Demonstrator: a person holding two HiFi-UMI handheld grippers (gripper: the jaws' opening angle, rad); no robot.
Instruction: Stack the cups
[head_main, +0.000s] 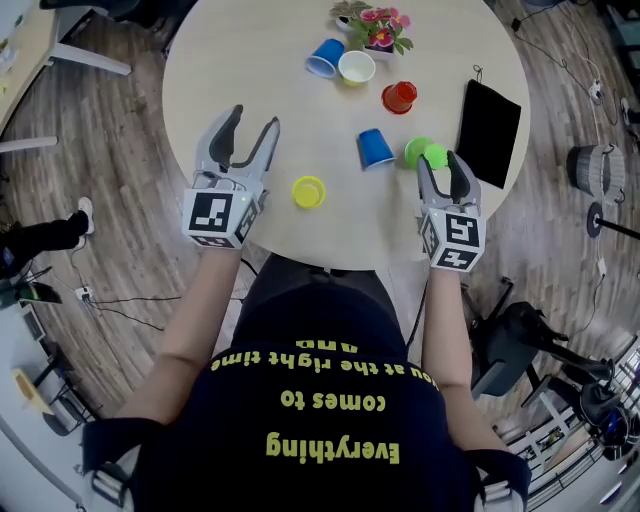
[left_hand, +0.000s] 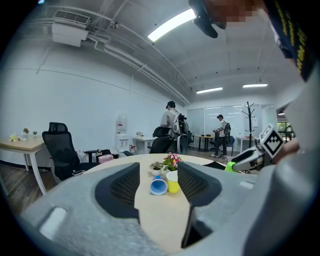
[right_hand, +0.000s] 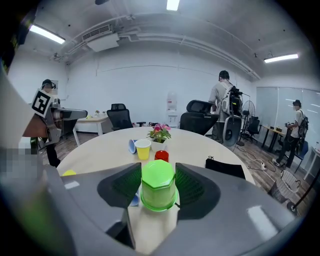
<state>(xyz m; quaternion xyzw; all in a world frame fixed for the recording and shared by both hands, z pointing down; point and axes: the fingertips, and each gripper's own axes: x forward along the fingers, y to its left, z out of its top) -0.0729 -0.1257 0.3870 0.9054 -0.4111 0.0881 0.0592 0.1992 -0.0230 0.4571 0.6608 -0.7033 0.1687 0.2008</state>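
Closest in, my right gripper's (head_main: 441, 170) jaws are closed on the upturned bright green plastic cup (right_hand: 158, 190). Both pads press its sides, its flat base points up and its flared rim sits low between the jaws, clear of the pale round tabletop (head_main: 250, 90) as far as I can judge. Thin plastic like this probably buckles, so I want just enough squeeze to stop it slipping and no more.

Just left of those jaws and slightly beyond, a dark blue plastic cup (head_main: 375, 148) lies on its side. I should carry the green one high enough to pass over it without a knock. Further left, between my two grippers, stands a small yellow plastic cup (head_main: 308, 191).

My left gripper (head_main: 253, 120) holds its jaws wide with nothing between them. It is free to steady a receiving cup.

Beyond the right jaws sits a red plastic cup (right_hand: 161, 156). Further on are an upright pale yellow cup (right_hand: 143, 148), a lighter blue cup (head_main: 324, 57) on its side and a small potted flower (right_hand: 160, 131).

For a clean stack I would keep the green cup level, centre its rim over the chosen cup, and lower it straight.
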